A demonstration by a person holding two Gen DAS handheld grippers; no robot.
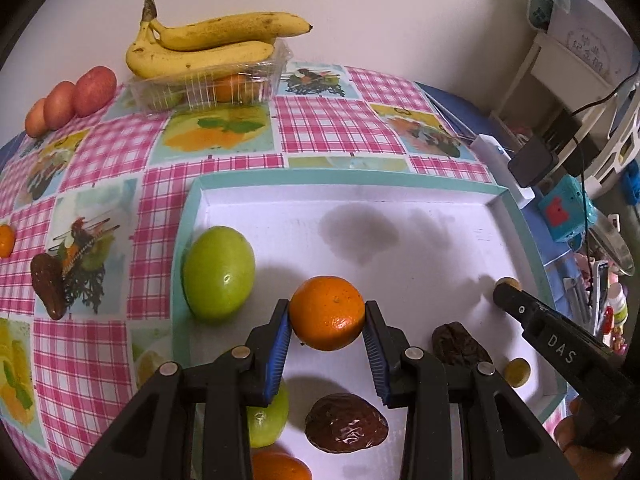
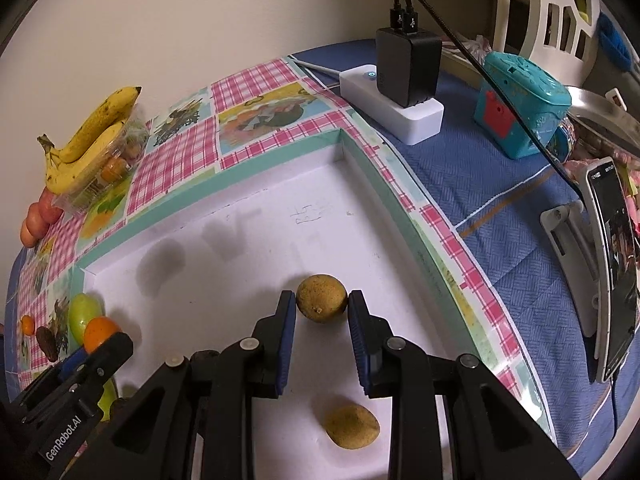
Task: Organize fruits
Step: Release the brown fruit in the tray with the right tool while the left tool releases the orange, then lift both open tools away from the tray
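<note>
Left gripper (image 1: 327, 314) closed on one orange (image 1: 327, 312), both blue pads (image 1: 280, 354) touching its sides, over the white tray (image 1: 400, 200). Right gripper (image 2: 322, 306) around one small brown fruit (image 2: 322, 298) near the tray's right edge; left pad touching it, right pad just beside, cannot tell if really clamped.

In the tray, counted from the left wrist view: two green fruits (image 1: 219, 272), two dark wrinkled fruits (image 1: 346, 422), a second orange (image 1: 280, 466) at the lower edge, and another small brown fruit (image 2: 352, 426) below the right gripper.

On the checked cloth (image 1: 328, 124): two bananas (image 1: 200, 46) lying on a clear box (image 1: 208, 88), three red apples (image 1: 72, 100) in a row beside, one small orange (image 1: 6, 240) and one dark fruit (image 1: 48, 286) at the left.
</note>
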